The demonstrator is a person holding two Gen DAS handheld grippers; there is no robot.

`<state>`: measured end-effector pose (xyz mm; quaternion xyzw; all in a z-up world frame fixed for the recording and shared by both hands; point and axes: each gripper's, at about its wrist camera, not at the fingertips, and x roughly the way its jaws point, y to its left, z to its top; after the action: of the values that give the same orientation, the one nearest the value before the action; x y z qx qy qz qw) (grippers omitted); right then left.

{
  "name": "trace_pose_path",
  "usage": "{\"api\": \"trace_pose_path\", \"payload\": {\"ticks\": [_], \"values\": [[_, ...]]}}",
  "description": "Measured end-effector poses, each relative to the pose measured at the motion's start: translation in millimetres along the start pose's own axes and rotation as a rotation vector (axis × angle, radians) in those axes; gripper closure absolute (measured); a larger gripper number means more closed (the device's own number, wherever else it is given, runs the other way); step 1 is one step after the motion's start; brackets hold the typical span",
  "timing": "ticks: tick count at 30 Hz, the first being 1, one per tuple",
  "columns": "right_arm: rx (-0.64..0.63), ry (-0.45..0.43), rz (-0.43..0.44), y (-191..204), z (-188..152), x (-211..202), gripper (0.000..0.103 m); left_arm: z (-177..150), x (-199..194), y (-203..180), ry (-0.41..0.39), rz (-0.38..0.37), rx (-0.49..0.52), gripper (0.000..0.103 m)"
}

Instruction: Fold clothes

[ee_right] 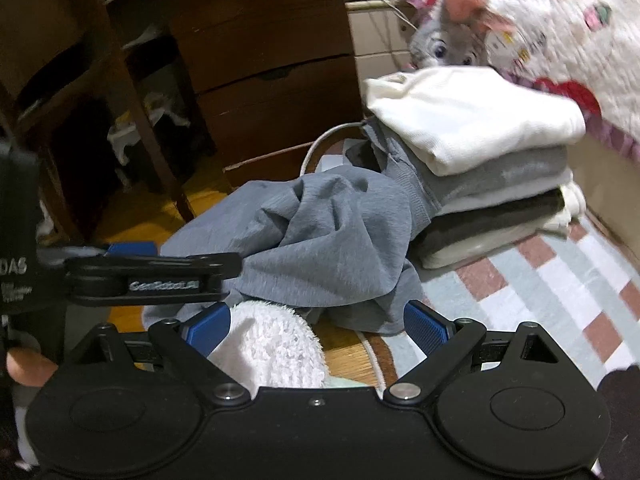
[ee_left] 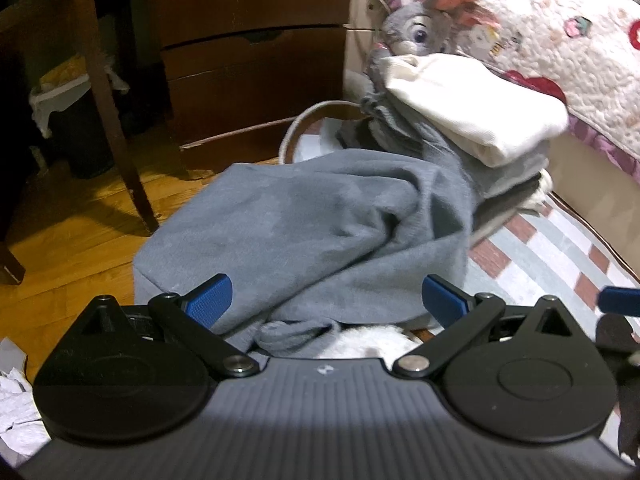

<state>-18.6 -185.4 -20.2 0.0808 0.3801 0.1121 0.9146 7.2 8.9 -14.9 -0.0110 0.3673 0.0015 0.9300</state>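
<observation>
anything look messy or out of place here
The grey garment lies crumpled, not flat, one end riding up against the neat folded stack. A white fluffy towel sits bunched by the right gripper. Both grippers are open, the left gripper holding nothing. A plush toy peeks from behind the stack.

Left tool (ee_left: 325, 300): fingers spread wide, blue pads (ee_left: 210, 300) at 9 and 3 o'clock, nothing pinched between. Right tool (ee_right: 316, 326): fingers equally wide apart, pads bare. In right wrist view, left tool seen side-on at 9 o'clock, level. My fingertip (ee_right: 28, 368) peeks at 8 o'clock edge.
</observation>
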Motion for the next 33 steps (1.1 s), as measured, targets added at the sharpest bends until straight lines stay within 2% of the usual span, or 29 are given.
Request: {"api": "trace_pose_path", "payload": {"ticks": [4,7,11,14,16,19,21,23,25,27,28,30,31,33], "values": [[0.113,-0.046,0.032,-14,6,2,0.013,0,14,23,0.004,0.008,-0.038,0.0],[0.178,-0.053,0.073,-21,10,10,0.014,0,23,40,0.001,-0.022,-0.075,0.003],[0.257,-0.01,0.117,-27,9,36,0.014,0,35,65,0.033,-0.086,-0.125,0.021],[0.284,-0.046,0.12,-27,10,43,0.042,-2,46,78,0.071,-0.13,-0.152,0.033],[0.251,-0.078,0.13,-23,16,43,0.042,-4,53,85,0.094,-0.148,-0.169,0.036],[0.228,-0.103,0.105,-22,22,52,0.041,-8,66,101,0.131,-0.095,-0.204,0.036],[0.26,-0.09,0.103,-28,24,65,0.026,-10,74,111,0.156,-0.059,-0.228,0.034],[0.326,-0.08,0.099,-40,25,79,0.018,-12,83,123,0.182,-0.021,-0.257,0.032],[0.387,-0.078,0.048,-56,31,91,0.018,-16,95,147,0.214,0.024,-0.326,0.031],[0.483,-0.068,0.022,-76,37,105,0.018,-20,109,172,0.245,0.03,-0.428,0.031],[0.557,-0.057,0.031,-90,39,114,0.018,-22,115,184,0.259,0.033,-0.476,0.03],[0.738,-0.01,0.153,-117,37,139,0.015,-25,125,197,0.278,0.041,-0.531,0.029],[0.811,0.017,0.199,-126,33,152,0.014,-26,130,198,0.276,0.057,-0.518,0.029],[0.871,0.035,0.191,-132,26,169,0.012,-26,138,195,0.267,0.109,-0.458,0.029]]}}
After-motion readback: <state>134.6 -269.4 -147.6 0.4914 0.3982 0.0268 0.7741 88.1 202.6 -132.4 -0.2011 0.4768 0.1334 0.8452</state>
